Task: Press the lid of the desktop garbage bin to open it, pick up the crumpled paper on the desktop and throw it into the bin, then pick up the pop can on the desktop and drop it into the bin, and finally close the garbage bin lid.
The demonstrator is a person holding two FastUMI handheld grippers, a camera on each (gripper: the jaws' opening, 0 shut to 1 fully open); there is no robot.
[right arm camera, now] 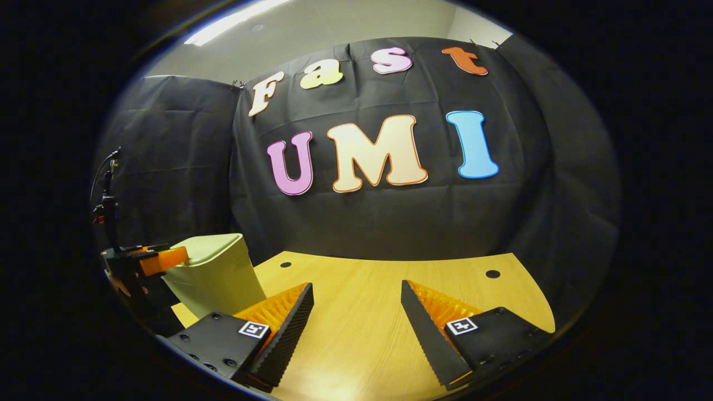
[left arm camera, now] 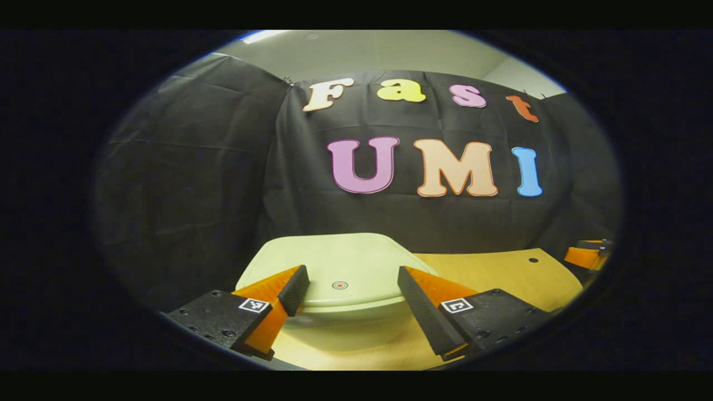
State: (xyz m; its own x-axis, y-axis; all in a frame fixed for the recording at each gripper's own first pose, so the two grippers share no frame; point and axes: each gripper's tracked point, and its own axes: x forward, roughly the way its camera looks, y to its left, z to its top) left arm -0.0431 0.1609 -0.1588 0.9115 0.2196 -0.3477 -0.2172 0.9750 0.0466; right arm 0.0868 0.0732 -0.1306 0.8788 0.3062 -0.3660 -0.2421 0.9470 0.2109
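Bin: pale green desktop bin [left arm camera: 340,278] stands on the wooden surface [left arm camera: 501,273], close in front of the left gripper; in the right gripper view it sits at the far left of the surface [right arm camera: 362,312], bin [right arm camera: 214,273] well apart from the right gripper.
Lid: lid [left arm camera: 334,262] is down and looks shut; a small round red-ringed mark [left arm camera: 340,285] sits near its front edge, probably the press point.
Left gripper: left gripper [left arm camera: 353,287] hangs just above and in front of the lid, fingers spread wide with nothing between them, the round mark centred in the gap. Likely lined up this way to push down on the lid. From the right gripper view the same gripper [right arm camera: 159,259] is at the bin's near top edge; contact cannot be told.
Right gripper: right gripper [right arm camera: 356,306] is held low over bare wood, fingers wide and empty. It looks parked out of the way while the left one handles the lid.
Step in hand: opening the lid, judged not yet done.
Paper and can: where they lie cannot be told from here.
Surface details: two small dark holes, one [right arm camera: 286,264] near the bin and one [right arm camera: 492,273] toward the right end.
Writing: no brand or label readable on the bin. Each gripper carries small square black-and-white code tags [left arm camera: 254,304]; these are patterns, not text.
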